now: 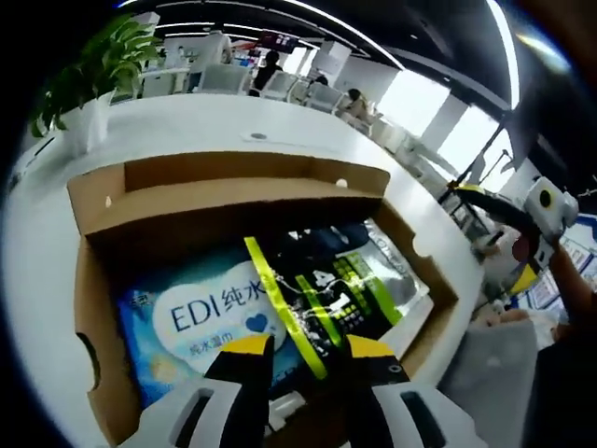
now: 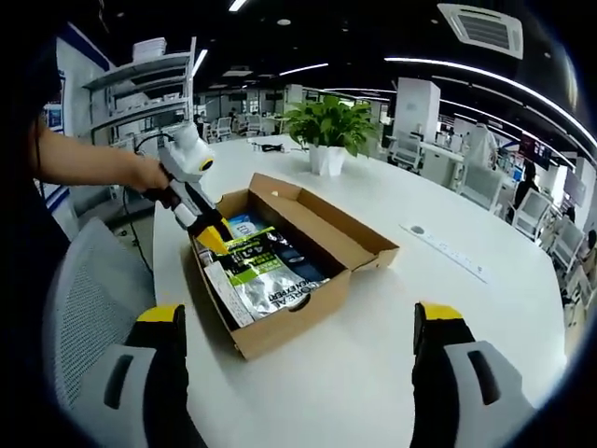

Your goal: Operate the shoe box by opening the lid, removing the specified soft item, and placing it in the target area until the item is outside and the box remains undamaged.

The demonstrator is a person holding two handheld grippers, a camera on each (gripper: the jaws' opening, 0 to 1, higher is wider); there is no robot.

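Shoe box [image 2: 280, 271] sits open on the white table [image 2: 438, 308], lid folded back. Left tongs [image 1: 297, 347] reach inside, jaws narrowly parted over a black-and-green foil pouch [image 1: 340, 289] beside a blue wipes pack [image 1: 201, 317]. Right tongs [image 2: 303, 322] hover wide apart, holding nothing.

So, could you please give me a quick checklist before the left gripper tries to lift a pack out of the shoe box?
1. Shoe box lid open: ok.
2. Box walls undamaged: ok, no tears visible.
3. Left gripper over the contents, jaws parted: ok.
4. Black and green pack on top, overlapping the blue wipes pack: ok.
5. Which item is the specified one: cannot tell.
6. Right gripper open, away from the box: ok.
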